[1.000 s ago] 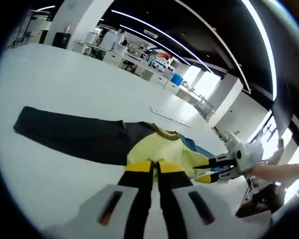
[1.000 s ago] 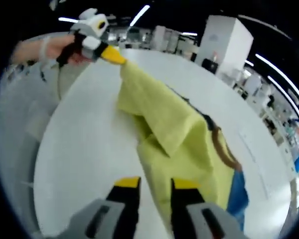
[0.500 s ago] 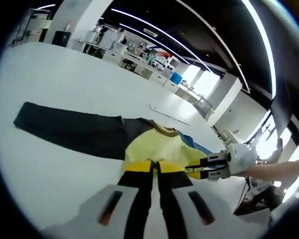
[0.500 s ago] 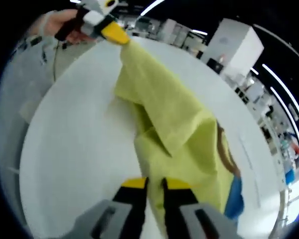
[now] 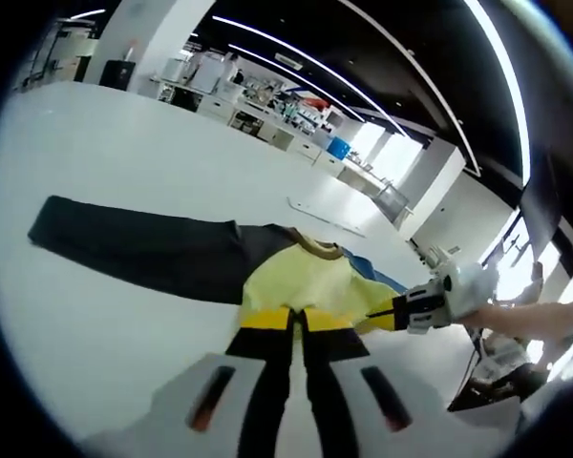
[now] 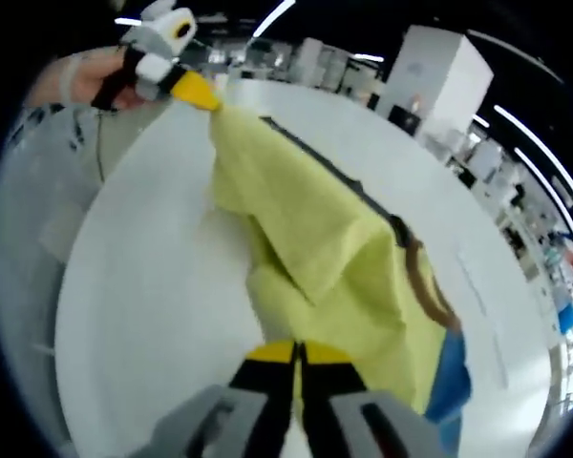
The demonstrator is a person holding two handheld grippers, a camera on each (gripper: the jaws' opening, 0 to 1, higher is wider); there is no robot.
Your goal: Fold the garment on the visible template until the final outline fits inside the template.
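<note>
The garment [image 5: 306,281] has a yellow body, a long black sleeve [image 5: 134,250], a brown collar [image 5: 317,248] and a blue sleeve [image 5: 368,272]. It lies on the white table [image 5: 124,162]. My left gripper [image 5: 296,318] is shut on the yellow hem. My right gripper [image 5: 393,315] comes in from the right, shut on the same edge. In the right gripper view the right gripper [image 6: 297,353] pinches the yellow cloth [image 6: 315,239]. The left gripper [image 6: 202,93] holds a far corner up, so the hem hangs raised between them. The collar [image 6: 430,286] and blue sleeve [image 6: 451,372] lie to the right.
A thin pale strip [image 5: 325,218] lies on the table past the collar. A person's hand [image 6: 86,81] and grey clothes [image 6: 38,200] stand at the table's edge. Benches with lab gear [image 5: 267,100] and a white pillar [image 6: 430,67] stand far behind.
My right gripper's jaws, open a second ago, have come together on the yellow hem. The left gripper kept its hold on its corner throughout.
</note>
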